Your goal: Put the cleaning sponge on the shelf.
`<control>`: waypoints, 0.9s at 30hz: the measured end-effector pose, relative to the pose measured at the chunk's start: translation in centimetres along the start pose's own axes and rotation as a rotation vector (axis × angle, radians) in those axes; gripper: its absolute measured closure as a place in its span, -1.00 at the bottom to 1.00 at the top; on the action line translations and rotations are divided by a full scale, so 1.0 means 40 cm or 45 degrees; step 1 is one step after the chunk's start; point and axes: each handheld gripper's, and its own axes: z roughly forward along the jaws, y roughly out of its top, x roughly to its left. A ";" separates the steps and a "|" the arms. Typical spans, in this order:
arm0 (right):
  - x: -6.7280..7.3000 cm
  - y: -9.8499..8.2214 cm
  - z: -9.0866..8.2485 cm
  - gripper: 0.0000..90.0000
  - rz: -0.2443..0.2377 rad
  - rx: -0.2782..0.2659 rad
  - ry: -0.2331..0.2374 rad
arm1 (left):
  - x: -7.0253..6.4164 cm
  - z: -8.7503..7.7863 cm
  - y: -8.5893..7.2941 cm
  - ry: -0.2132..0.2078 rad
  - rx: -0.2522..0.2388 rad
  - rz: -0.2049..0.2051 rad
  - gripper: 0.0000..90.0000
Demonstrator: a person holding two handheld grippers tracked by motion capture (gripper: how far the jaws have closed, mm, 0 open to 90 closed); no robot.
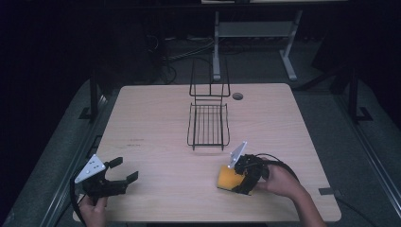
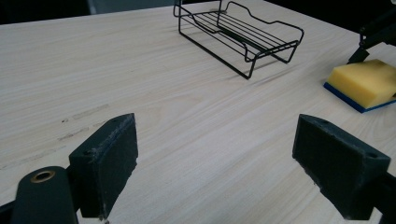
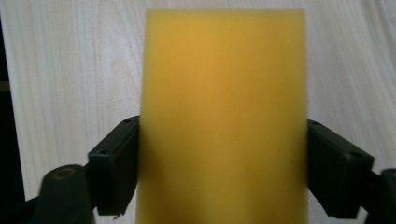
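The black wire basket at the middle of the pale wooden counter holds nothing. The right tongs are clamped on the yellow rectangular sponge with a blue underside, at the counter's near right. The left tongs gape apart, well away from it.

A pale wooden table stands on grey floor. Beyond, in the dark, white desk legs and what may be cables.
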 end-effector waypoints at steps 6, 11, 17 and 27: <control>0.002 -0.001 -0.005 -0.51 -0.003 -0.004 -0.005 | 0.001 -0.002 -0.001 0.003 -0.001 -0.001 -0.70; -0.004 0.005 -0.020 -0.50 -0.004 -0.030 -0.001 | 0.002 -0.001 -0.001 0.003 0.002 -0.007 -0.70; -0.013 0.021 -0.034 -0.50 -0.014 -0.044 0.003 | 0.003 0.000 -0.001 0.006 0.003 -0.010 -0.70; -0.038 0.043 -0.052 -0.50 -0.020 -0.070 0.015 | -0.002 0.003 0.001 0.007 0.006 0.005 -0.70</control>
